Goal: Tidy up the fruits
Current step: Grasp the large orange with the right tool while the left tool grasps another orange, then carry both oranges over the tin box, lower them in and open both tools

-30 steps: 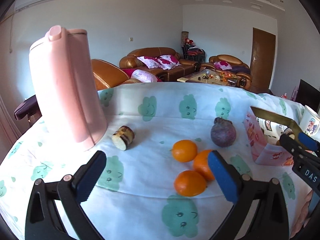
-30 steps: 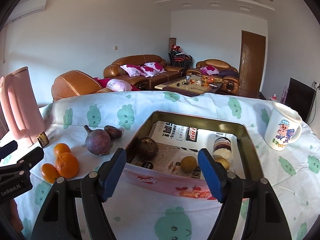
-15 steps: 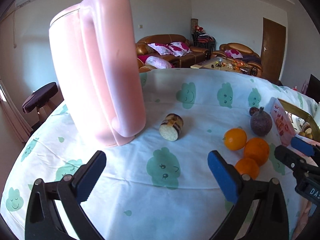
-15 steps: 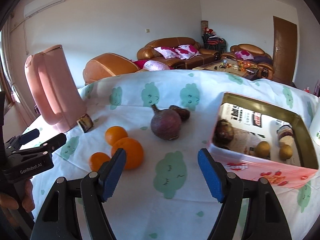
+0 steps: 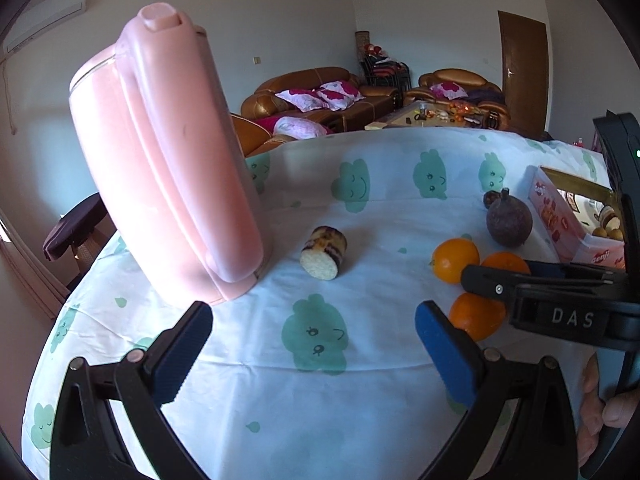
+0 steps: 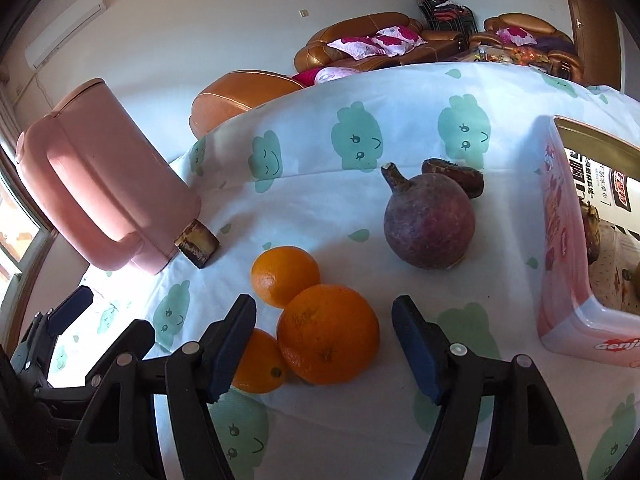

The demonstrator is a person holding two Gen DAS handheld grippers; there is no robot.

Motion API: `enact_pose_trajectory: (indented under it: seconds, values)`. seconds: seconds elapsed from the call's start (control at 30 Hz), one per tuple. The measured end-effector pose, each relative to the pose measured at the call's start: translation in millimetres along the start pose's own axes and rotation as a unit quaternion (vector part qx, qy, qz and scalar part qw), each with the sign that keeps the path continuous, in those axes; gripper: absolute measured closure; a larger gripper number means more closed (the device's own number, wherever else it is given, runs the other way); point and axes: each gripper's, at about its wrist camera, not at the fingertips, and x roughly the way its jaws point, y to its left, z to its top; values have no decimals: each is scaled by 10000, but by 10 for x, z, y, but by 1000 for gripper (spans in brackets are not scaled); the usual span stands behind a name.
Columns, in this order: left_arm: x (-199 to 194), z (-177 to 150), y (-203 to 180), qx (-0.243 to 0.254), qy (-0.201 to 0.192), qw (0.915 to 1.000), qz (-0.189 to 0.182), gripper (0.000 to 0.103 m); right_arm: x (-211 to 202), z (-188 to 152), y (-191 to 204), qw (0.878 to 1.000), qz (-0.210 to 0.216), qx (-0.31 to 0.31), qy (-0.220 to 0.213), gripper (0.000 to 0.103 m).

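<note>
Three oranges lie together on the tablecloth; the biggest orange (image 6: 328, 334) sits right between the tips of my open right gripper (image 6: 324, 346), with a second orange (image 6: 285, 275) behind it and a third orange (image 6: 258, 364) at its left. A purple round fruit (image 6: 429, 222) and a small brown fruit (image 6: 454, 174) lie farther back. The pink tin box (image 6: 568, 280) with fruits inside stands at the right. My left gripper (image 5: 314, 354) is open and empty over the cloth, left of the oranges (image 5: 454, 260). A cut sugarcane piece (image 5: 324, 258) lies ahead of it.
A tall pink kettle (image 5: 168, 160) stands at the left, close to the sugarcane piece. The right gripper's body (image 5: 560, 296) crosses the left wrist view at the right. The table edge curves away at the left and front; sofas stand behind the table.
My right gripper has swung left and come down close over the oranges, so the biggest one now sits between its fingers. My left gripper has shifted slightly; both stay open.
</note>
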Motion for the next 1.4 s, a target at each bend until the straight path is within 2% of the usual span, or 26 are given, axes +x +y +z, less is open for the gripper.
enact_pose_trajectory:
  seconds: [0.07,0.1,0.13,0.3,0.47,0.57,0.63,0.77,0.87,0.93,0.97,1.0,1.2,1.4]
  values:
    - [-5,-8,-11,42,-18,10000,-37,0,-10,7,-12,9999,113,41,65,44]
    - [-14,-14,-9,49,-24,10000,-75,0,-23,6,-14,9999,70,27,82,46]
    - [-20,-13,-8,47,-33,9999,-128,0,-39,1,-22,9999,-13,-33,121,55]
    - [-71,-6,-36,57,-175,9993,-317,1,-163,-101,-41,9997,29,-248,35,56]
    - [-140,-14,-106,39,-299,9956,-890,1,-520,-200,-160,9988,50,-275,-405,56]
    - [-89,22,-160,-288,-122,9894,-1417,2,-809,-257,-225,9957,-51,-417,-828,56]
    - [-7,44,-269,-355,108,9867,-1580,10,-928,-289,-264,9928,-256,-504,-1056,56]
    - [198,36,-514,-180,523,9907,-1247,30,-996,-286,-341,9901,-456,-535,-1212,56]
    - [287,35,-644,-114,756,9878,-1355,44,-984,-274,-389,9911,-435,-513,-1151,56]
    - [303,37,-748,57,818,9884,-1277,50,-980,-277,-403,9917,-417,-511,-1101,56]
    - [316,32,-805,191,868,9888,-1201,61,-975,-280,-403,9919,-409,-513,-1088,56]
    - [329,30,-855,315,915,9893,-1089,66,-978,-278,-406,9918,-407,-518,-1092,56]
    - [309,47,-883,359,806,9926,-838,68,-1021,-273,-407,9899,-431,-539,-1235,56]
    - [60,131,-907,87,88,9975,-698,68,-1156,-241,-453,9850,-566,-613,-1508,56]
